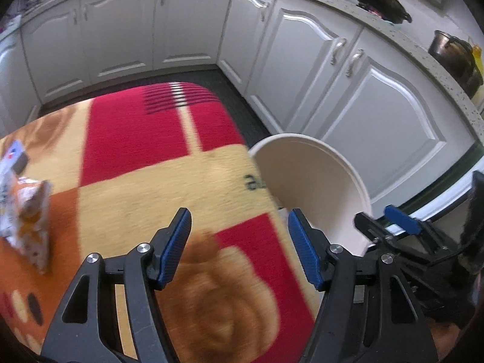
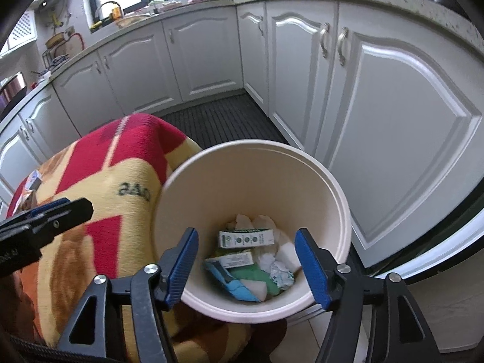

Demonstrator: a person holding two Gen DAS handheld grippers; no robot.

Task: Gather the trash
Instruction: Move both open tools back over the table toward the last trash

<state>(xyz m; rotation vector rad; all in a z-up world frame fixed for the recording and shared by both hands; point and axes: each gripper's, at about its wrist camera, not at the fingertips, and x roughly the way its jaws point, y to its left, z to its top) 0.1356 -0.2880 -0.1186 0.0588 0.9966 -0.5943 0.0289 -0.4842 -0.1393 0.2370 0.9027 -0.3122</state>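
Below rt gripper (image 2: 246,267): bin (image 2: 338,199) upright.

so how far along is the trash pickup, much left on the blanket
Done: the white bin already holds several pieces, among them a green-and-white carton, crumpled paper and a blue wrapper.

In hand: nothing. The right gripper hangs over the bin with jaws apart and empty; the left gripper is also open and empty over the blanket.

Left: an orange-and-white snack packet and a small packet at the blanket's far left edge.
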